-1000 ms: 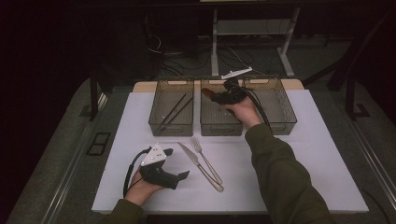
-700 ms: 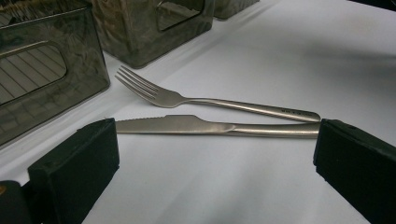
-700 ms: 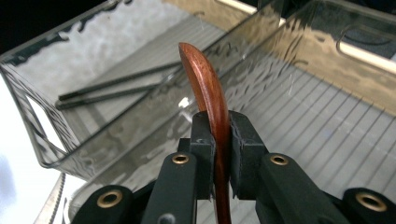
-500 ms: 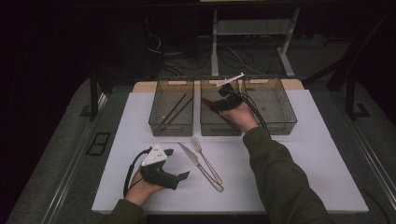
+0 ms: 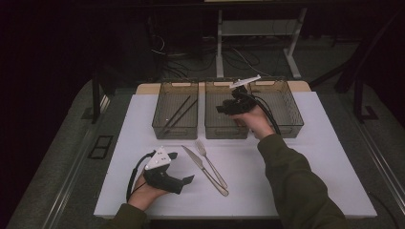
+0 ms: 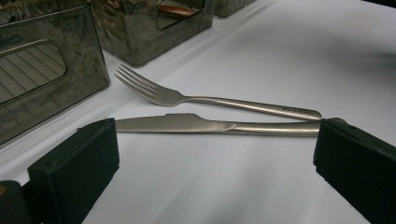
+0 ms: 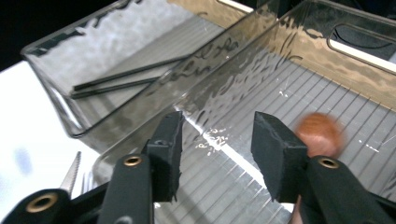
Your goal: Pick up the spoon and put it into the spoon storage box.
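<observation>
White sheet covers the surface; three clear bins stand in a row at its far edge. High view: right tool hovers over the middle bin; fork and knife lie between the hands.

Left tool view: left tool wide open, empty, knife just ahead.

Right tool view: jaws have just been opening, nothing between; a brown object, blurred, lies in the bin. Lift clear of the bin wall before retreating.

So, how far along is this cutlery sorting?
Done: chopsticks lie in the left bin. In hand: the right gripper, jaws just opening and empty, hangs over the middle bin, where a brown item sits. To do: fork and knife on the table, by the open left gripper.
</observation>
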Tool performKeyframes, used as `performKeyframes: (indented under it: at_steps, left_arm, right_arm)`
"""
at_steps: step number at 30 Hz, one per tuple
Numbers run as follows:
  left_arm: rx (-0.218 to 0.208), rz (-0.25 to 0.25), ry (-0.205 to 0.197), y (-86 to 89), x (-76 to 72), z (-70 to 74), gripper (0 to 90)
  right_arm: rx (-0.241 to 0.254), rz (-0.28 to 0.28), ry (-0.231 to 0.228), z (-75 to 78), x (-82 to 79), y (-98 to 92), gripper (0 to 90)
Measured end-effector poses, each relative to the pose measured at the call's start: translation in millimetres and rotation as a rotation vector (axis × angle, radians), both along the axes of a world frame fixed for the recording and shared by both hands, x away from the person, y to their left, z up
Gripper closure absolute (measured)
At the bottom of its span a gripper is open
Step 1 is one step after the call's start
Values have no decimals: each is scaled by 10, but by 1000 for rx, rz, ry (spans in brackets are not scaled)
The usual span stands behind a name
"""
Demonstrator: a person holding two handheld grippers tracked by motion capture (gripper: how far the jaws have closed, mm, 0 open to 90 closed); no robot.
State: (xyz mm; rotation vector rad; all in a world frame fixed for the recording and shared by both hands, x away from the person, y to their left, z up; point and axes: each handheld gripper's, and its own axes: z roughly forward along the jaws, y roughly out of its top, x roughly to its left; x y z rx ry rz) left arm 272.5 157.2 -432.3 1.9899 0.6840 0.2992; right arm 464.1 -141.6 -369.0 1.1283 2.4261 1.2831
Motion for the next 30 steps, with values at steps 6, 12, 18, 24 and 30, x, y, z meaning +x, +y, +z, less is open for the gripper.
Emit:
performKeyframes:
  at_steps: [6,12,18,24,30]
  left_arm:
    - [0,1,-1,-1,-2,-1,0]
    - [-5,8,6,11,2,-4,0]
    - [-9,11,9,22,2,-5,0]
    - [-4,9,9,18,4,-7,0]
    - [-5,14,7,17,6,-1,0]
  right_arm:
    - [46,32,-12,57,-181,-131,415]
    - [83,57,-31,88,-376,-259,379]
    - [94,92,-51,127,-563,-370,352]
    - [109,108,-74,117,-770,-499,337]
    - [126,110,-79,25,-986,-686,330]
